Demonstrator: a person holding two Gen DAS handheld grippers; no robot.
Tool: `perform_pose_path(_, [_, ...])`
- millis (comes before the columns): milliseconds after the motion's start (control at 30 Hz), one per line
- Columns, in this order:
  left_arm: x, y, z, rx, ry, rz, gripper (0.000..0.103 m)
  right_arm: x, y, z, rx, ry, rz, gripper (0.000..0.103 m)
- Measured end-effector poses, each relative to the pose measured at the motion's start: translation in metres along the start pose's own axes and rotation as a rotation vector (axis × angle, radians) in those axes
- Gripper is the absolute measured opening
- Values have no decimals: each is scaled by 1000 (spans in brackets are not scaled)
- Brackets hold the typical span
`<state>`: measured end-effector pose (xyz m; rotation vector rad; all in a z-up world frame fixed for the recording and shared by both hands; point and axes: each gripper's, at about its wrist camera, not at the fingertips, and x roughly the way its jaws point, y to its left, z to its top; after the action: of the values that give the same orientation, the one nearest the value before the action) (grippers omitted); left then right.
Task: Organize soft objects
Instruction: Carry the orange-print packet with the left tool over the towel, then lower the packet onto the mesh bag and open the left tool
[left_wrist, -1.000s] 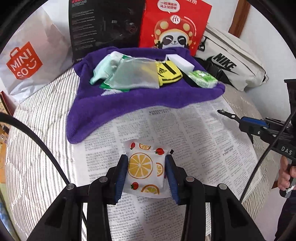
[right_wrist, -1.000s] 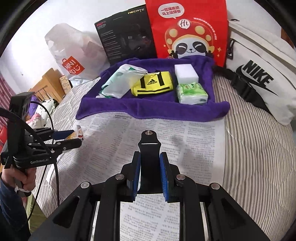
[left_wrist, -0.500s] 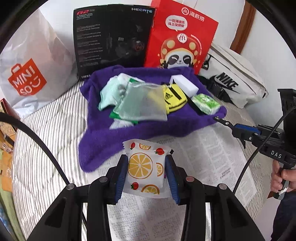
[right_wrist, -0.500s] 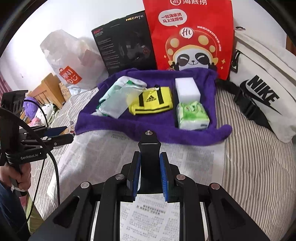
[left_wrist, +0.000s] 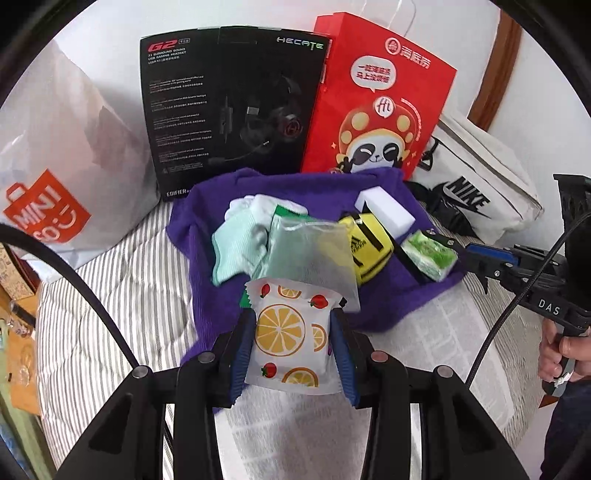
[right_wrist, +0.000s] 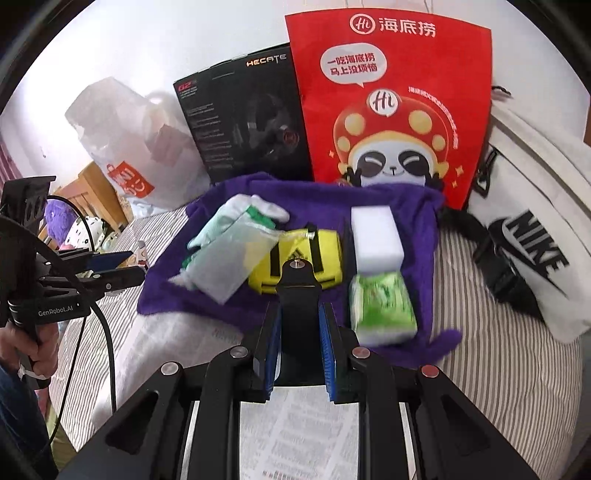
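Note:
My left gripper (left_wrist: 291, 321) is shut on a white packet (left_wrist: 288, 343) printed with orange slices and strawberries, held above the near edge of the purple towel (left_wrist: 207, 229). On the towel lie a mint cloth (left_wrist: 236, 243), a translucent mesh pouch (left_wrist: 314, 251), a yellow pouch (left_wrist: 365, 247), a white sponge block (left_wrist: 384, 210) and a green tissue pack (left_wrist: 430, 254). My right gripper (right_wrist: 298, 314) is shut on a black strap-shaped piece (right_wrist: 297, 284), just in front of the yellow pouch (right_wrist: 295, 258) and left of the tissue pack (right_wrist: 382, 306).
Behind the towel stand a black headset box (left_wrist: 229, 110), a red panda bag (left_wrist: 376, 107), a white Miniso bag (left_wrist: 55, 177) and a white Nike bag (right_wrist: 535, 251). Newspaper (left_wrist: 454, 332) covers the striped bedding (left_wrist: 122, 295) near me. A hand (right_wrist: 40, 347) grips the left handle.
Both grippers have moved forward and a little up, from over the newspaper to the towel's near edge. The packet and the black piece stay clamped.

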<state>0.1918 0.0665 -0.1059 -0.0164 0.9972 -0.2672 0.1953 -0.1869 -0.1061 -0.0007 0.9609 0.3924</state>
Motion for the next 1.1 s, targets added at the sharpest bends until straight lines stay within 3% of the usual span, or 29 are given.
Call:
perform_pose_path(800, [65, 15, 73, 17, 14, -52, 39, 81, -9, 50, 2, 34, 22, 21])
perform_pose_path(1100, [93, 26, 85, 3, 41, -53, 39, 105, -10, 66, -14, 49, 25, 21])
